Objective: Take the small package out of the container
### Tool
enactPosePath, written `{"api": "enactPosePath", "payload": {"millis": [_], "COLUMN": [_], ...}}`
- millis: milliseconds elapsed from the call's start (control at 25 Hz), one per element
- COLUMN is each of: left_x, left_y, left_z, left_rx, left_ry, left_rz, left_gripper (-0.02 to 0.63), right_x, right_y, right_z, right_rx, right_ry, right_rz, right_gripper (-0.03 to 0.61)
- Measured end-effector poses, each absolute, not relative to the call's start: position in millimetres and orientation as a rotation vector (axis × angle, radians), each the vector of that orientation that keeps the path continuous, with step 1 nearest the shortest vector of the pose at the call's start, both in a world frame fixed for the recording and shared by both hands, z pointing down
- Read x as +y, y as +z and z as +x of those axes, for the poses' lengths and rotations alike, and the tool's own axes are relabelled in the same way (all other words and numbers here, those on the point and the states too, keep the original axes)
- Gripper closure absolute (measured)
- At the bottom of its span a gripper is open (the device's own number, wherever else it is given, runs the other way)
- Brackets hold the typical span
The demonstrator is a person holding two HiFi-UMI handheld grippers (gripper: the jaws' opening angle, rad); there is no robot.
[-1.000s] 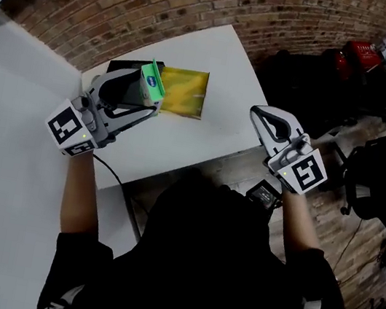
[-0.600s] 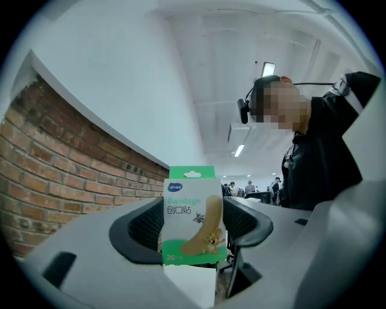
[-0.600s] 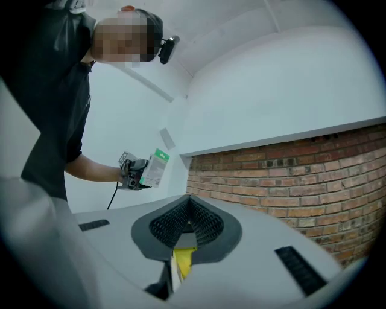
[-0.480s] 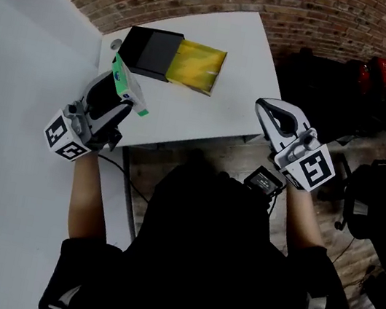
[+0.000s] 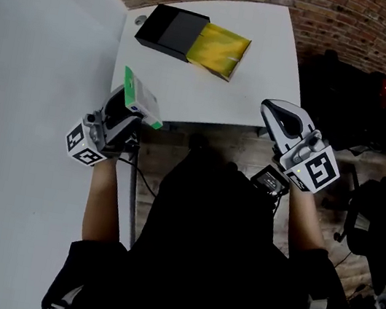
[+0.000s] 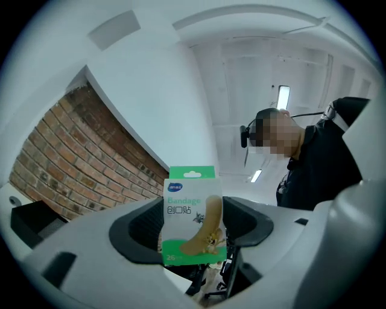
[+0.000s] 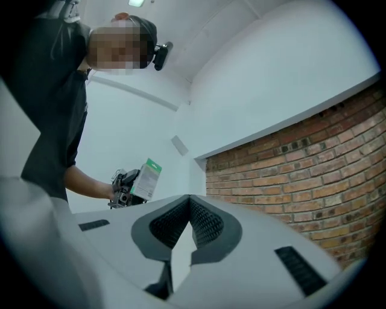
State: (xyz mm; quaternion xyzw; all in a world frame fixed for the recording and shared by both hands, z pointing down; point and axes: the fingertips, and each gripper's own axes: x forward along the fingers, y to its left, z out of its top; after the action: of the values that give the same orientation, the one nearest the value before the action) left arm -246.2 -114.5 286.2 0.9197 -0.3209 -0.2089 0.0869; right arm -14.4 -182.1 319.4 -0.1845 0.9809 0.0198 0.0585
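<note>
My left gripper [image 5: 133, 108] is shut on a small green and white bandage package [image 5: 142, 97], held up off the table's near left corner. In the left gripper view the package [image 6: 192, 216] stands upright between the jaws. The container, a black sleeve box [image 5: 172, 30] with a yellow drawer [image 5: 219, 49] pulled out, lies at the far side of the white table [image 5: 264, 88]. My right gripper [image 5: 282, 118] is shut with nothing in it, at the table's near right edge. From the right gripper view the package [image 7: 146, 179] shows far off in the left gripper.
A brick wall [image 5: 336, 12] runs behind the table. Black office chairs [image 5: 381, 220] stand on the wooden floor to the right. A white surface [image 5: 29, 121] fills the left side.
The left gripper has carried the package back from above the box toward the table's near left corner. The right gripper stayed where it was.
</note>
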Motion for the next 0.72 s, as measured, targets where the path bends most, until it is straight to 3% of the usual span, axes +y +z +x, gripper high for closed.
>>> {"api": "enactPosePath", "payload": {"millis": [400, 720], "left_x": [-79.6, -87.1], "left_y": [327.3, 353.1], "left_z": [-239.0, -190.9], "left_rx": [-0.957, -0.854], "left_ry": [-0.723, -0.577], "left_rz": [2.617, 2.672], "left_gripper": [0.299, 0.299], "right_x": [-161.0, -157.7], "right_y": [335.5, 339.3], "right_z": [-29.2, -22.3], "right_rx": [2.988, 3.022], "right_ry": [-0.008, -0.021], "right_rz": [-0.437, -0.471], "right_gripper": [0.574, 0.574]}}
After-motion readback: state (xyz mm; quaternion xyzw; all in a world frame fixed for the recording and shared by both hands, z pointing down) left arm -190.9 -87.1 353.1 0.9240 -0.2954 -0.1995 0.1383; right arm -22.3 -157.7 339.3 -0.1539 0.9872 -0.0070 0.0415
